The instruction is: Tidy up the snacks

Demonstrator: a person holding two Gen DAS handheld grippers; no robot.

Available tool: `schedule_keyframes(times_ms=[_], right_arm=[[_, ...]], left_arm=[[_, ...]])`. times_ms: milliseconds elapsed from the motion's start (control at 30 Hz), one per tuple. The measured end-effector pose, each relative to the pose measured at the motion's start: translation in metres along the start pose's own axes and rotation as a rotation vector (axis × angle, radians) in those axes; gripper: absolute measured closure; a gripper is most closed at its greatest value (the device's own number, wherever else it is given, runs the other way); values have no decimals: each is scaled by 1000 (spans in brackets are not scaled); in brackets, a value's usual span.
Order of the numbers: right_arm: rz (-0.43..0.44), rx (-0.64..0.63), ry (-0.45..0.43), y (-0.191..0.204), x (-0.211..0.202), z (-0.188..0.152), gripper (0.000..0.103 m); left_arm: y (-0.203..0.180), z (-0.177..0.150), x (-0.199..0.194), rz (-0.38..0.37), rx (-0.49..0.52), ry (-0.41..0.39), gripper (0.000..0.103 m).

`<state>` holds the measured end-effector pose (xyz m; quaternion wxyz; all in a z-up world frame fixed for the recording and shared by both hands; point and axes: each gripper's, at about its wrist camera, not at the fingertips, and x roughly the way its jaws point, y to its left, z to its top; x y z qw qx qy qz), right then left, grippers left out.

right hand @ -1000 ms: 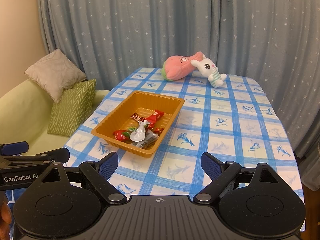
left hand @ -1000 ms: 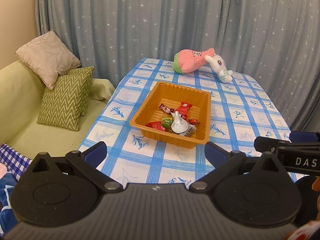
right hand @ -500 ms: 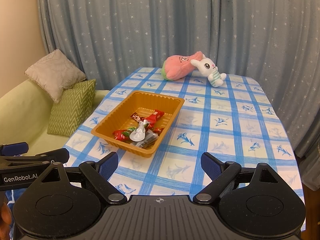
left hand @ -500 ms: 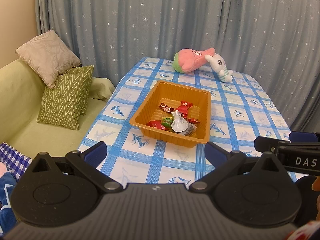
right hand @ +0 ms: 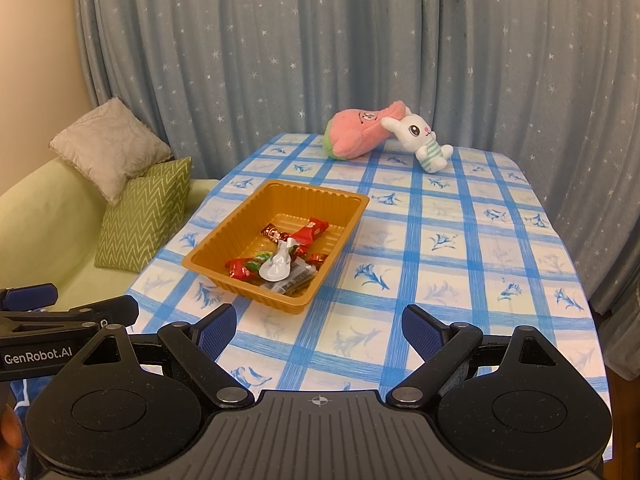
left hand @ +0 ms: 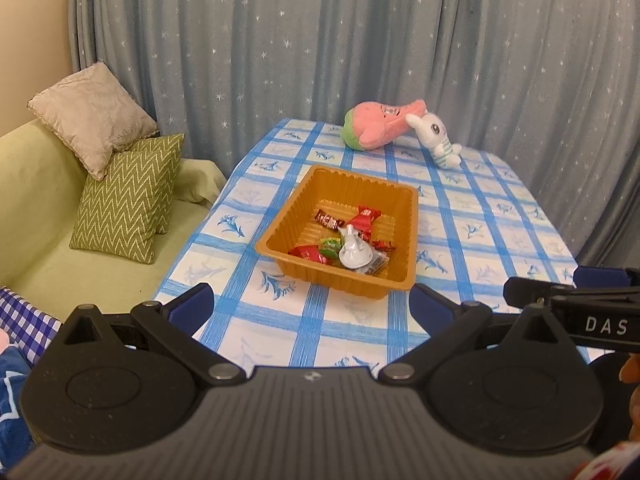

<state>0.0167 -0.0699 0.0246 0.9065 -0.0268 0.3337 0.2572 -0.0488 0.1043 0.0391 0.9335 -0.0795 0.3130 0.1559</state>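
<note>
An orange plastic tray (left hand: 294, 216) (right hand: 224, 236) sits on the blue-checked tablecloth (left hand: 480, 224) (right hand: 440, 240). Inside it lie several wrapped snacks: red wrappers (left hand: 366, 216) (right hand: 310, 230), a green one (left hand: 330, 245) and a white silvery packet (left hand: 354, 250) (right hand: 276, 266). My left gripper (left hand: 312, 304) is open and empty, held above the table's near edge, short of the tray. My right gripper (right hand: 318, 324) is open and empty, near the front edge, right of the tray. Each gripper shows at the edge of the other's view.
A pink plush (left hand: 378, 128) (right hand: 360, 132) and a white bunny plush (left hand: 438, 140) (right hand: 422, 140) lie at the table's far end. A green sofa (left hand: 36, 216) with a beige (left hand: 90, 120) and a green zigzag cushion (left hand: 128, 200) stands left. Star-print curtains hang behind.
</note>
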Motion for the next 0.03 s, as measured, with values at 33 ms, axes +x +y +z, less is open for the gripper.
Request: schedule_keyframes(times_ms=[33], right_arm=[[0,1,0,0,0,0,14]], left_arm=[[0,0,0,-6,-2,-3,0]])
